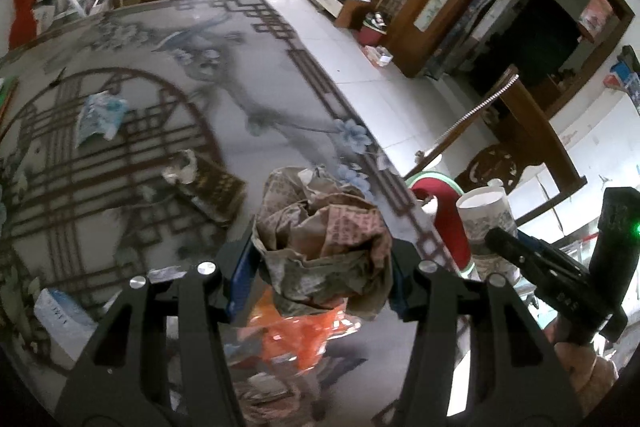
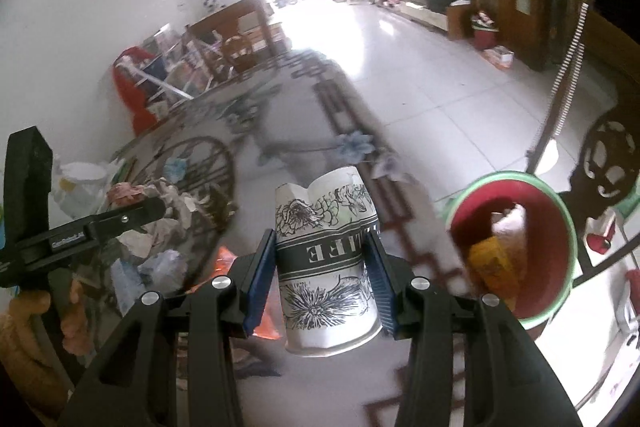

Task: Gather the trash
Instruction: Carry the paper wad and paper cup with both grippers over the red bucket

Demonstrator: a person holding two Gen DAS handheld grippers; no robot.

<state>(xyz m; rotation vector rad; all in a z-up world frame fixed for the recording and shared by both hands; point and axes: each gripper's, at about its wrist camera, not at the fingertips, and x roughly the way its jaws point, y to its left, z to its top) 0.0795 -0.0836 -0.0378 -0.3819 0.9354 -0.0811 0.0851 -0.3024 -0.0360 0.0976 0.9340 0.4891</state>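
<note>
The left claw (image 1: pixel 320 267) is clamped on a crumpled wad of brown printed paper (image 1: pixel 324 239). The right claw (image 2: pixel 322 275) squeezes a dented, flower-printed paper cup (image 2: pixel 326 259). Both hang over the glossy patterned worktop (image 1: pixel 240 99), near its edge beside a round red bin (image 2: pixel 520 247).

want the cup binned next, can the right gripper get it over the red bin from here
Probably yes. The right gripper is shut on the paper cup, and the red bin stands open-topped just off the table edge, with nothing between them.
</note>
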